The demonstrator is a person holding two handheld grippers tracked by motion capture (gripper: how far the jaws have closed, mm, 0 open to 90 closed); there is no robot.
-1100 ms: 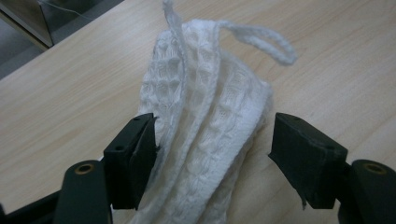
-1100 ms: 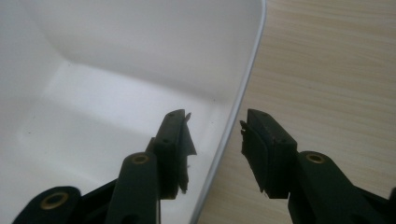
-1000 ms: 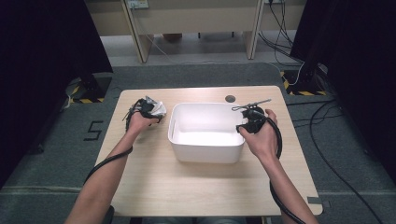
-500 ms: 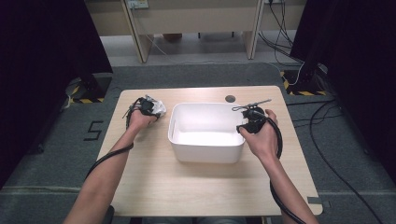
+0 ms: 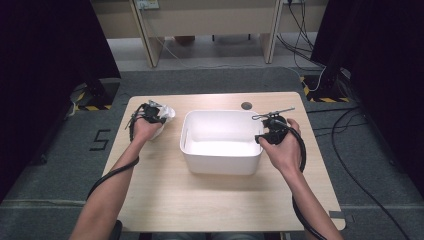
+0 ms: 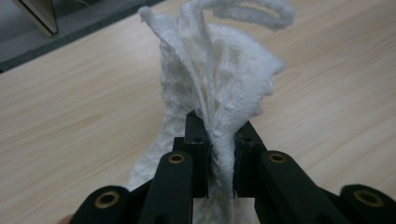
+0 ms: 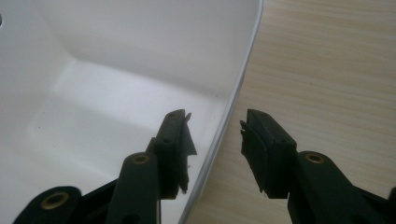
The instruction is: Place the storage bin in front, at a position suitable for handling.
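Over on the far-left corner of the bench [image 5: 165, 200], the left claw [image 6: 219, 140] has just been closing and is now pinched tight on a white cloth [image 6: 210, 84], bunched fabric squeezed between the black pads; from the high view that cloth [image 5: 165, 112] sits just inside the bench's left and far edges, near the white tub [image 5: 220, 160] but not touching it. Plenty of bare wood on the near half of the bench, and a narrower strip to the right of the tub; small dark round hole [image 5: 246, 106] just past the tub's far rim. Right claw [image 7: 217, 140] is gaping, straddling the tub's right wall [image 7: 233, 102], one pad inside, one outside, neither pressing on it. Cloth itself looks like open-weave, netty white fabric, gathered into upright folds with a looped edge curling over at the top; lower part trails down toward the wood.
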